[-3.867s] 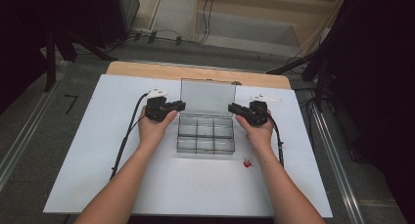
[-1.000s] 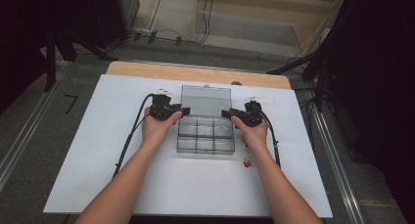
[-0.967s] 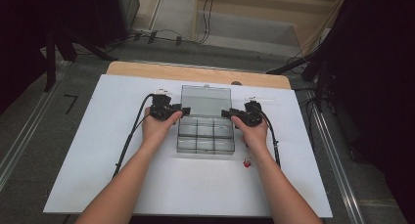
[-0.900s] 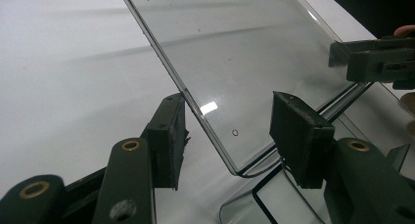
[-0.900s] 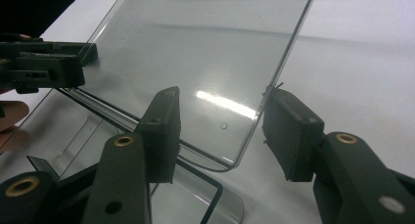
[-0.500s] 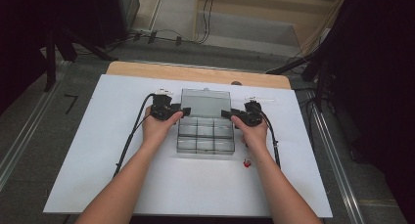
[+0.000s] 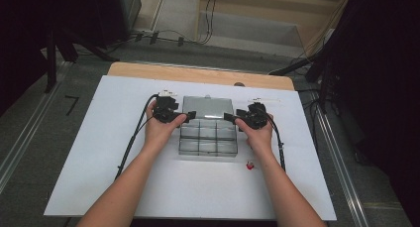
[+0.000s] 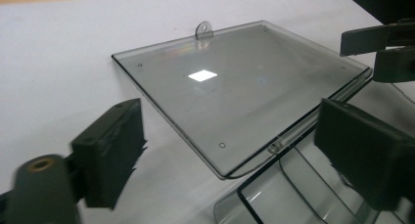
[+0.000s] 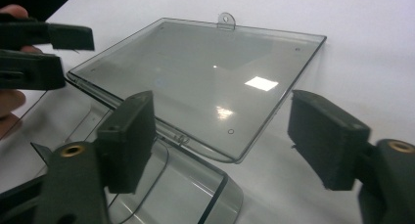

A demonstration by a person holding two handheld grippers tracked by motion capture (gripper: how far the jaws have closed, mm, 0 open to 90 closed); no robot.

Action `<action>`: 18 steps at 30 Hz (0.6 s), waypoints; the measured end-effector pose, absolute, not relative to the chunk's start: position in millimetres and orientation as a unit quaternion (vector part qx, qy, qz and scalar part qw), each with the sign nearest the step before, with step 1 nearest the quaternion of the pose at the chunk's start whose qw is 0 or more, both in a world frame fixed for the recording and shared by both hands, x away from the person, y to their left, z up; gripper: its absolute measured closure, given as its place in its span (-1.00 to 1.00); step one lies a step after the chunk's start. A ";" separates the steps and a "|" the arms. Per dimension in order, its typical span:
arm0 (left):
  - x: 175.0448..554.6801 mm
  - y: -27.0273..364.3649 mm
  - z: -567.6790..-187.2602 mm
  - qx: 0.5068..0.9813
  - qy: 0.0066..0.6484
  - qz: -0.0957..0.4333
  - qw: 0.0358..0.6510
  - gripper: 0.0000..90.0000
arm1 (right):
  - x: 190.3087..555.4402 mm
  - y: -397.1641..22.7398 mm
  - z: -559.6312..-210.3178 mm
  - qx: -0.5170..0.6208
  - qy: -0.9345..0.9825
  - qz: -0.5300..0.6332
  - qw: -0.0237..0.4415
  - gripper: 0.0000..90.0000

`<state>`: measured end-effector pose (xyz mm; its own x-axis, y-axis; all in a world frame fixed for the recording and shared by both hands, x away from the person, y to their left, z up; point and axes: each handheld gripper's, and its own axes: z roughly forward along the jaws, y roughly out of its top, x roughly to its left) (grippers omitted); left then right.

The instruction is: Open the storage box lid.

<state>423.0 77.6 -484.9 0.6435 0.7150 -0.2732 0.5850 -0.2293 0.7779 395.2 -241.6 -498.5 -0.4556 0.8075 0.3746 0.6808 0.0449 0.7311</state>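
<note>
My left gripper (image 7: 184, 115) sits at the left end of the hinge of the clear compartment box (image 7: 208, 138); its jaws have just been opening and now stand released, with the lid's near corner and the box's rounded corner lying between the pads but not pressed. My right gripper (image 7: 233, 118) mirrors it at the right end of the same hinge, its jaws likewise just opened and loose, one pad to each side of the hinge edge with nothing pinched. The box's lid (image 8: 235, 92) is folded fully back and lies flat on the white counter (image 7: 99, 152) behind the tray, its small hanging tab (image 8: 203, 29) pointing away from me. The tray itself is open, with two rows of small compartments facing up, and it rests near the middle of the counter between my two hands. Just beside the box's near right corner, by my right wrist, a small red thing (image 7: 250, 164) lies on the counter; I cannot tell what it is. A black cable (image 7: 132, 138) trails back from my left gripper, left of the box.
</note>
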 end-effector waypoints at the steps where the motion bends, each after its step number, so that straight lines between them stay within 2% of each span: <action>1: 421.6 78.5 -483.1 0.779 0.414 0.069 0.466 -0.81 | 394.0 -241.4 -497.3 0.513 0.723 0.458 0.072 -0.58; 5: 414.4 82.6 -476.4 0.776 0.397 0.068 0.485 -0.94 | 385.7 -238.7 -490.3 0.489 0.734 0.464 0.082 -0.77; 8: 407.9 86.7 -473.5 0.775 0.382 0.062 0.499 -1.00 | 381.7 -237.5 -487.3 0.481 0.739 0.463 0.089 -0.80; 11: 400.8 90.2 -470.7 0.774 0.372 0.064 0.509 -1.00 | 373.5 -236.7 -483.1 0.465 0.745 0.468 0.095 -0.82; 14: 393.3 93.1 -467.8 0.774 0.364 0.066 0.514 -1.00 | 365.7 -237.6 -481.2 0.455 0.749 0.472 0.096 -0.96; 18: 383.2 96.8 -464.7 0.779 0.350 0.076 0.514 -1.00 | 355.3 -241.5 -479.7 0.448 0.749 0.479 0.096 -1.00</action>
<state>383.2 96.8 -464.7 0.7431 0.6241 -0.2415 0.4680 -0.2266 0.8542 355.3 -241.5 -479.7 -0.5798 0.7631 0.2855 0.5787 0.1391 0.8036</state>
